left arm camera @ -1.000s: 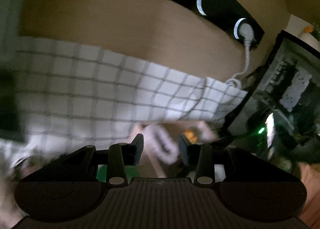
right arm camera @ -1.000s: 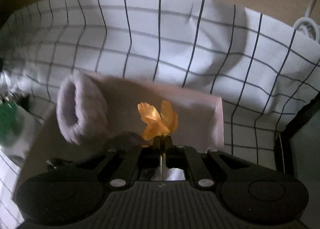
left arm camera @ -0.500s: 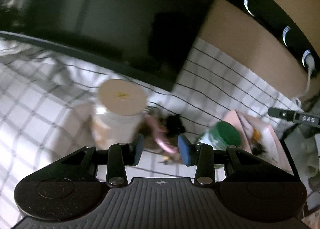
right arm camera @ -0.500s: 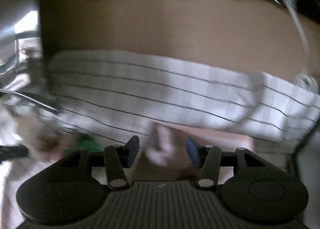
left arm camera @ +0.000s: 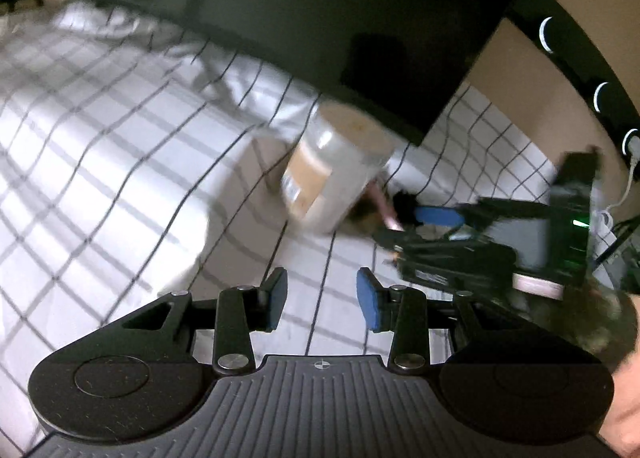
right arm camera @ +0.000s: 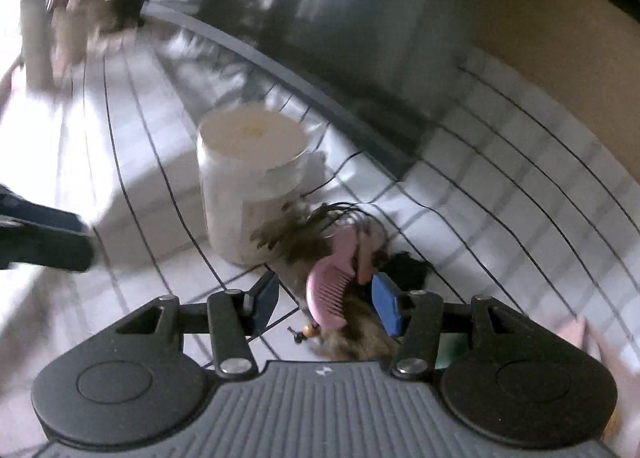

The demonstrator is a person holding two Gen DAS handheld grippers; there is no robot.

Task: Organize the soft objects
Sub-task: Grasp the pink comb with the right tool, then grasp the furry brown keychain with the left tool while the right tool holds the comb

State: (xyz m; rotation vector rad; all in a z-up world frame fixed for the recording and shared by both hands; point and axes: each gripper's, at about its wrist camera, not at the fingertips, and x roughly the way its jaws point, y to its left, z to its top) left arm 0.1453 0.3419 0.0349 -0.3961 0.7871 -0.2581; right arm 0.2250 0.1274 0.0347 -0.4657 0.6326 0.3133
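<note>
Both pairs of fingers stood apart with nothing between the pads. Over bare checked cloth (left arm camera: pixel 120 186), the left gripper (left arm camera: pixel 322 300) held its 2 blue pads spread and gripped nothing. The right gripper (right arm camera: pixel 326 296) also had its jaws released; they had just been opening, and the pink comb (right arm camera: pixel 330 290) showed in the gap without either pad pressing on it. That comb lay on a pile of soft things: a brown furry piece (right arm camera: pixel 360 338), dark strands and a black tuft (right arm camera: pixel 408 268), all on the cloth just beside a white jar (right arm camera: pixel 248 186) with a pale lid. From the left view the same jar (left arm camera: pixel 332 174) appeared tilted and blurred, with the right gripper (left arm camera: pixel 452 226) reaching in beside it. A dark monitor (left arm camera: pixel 360 18) stood behind the jar.
</note>
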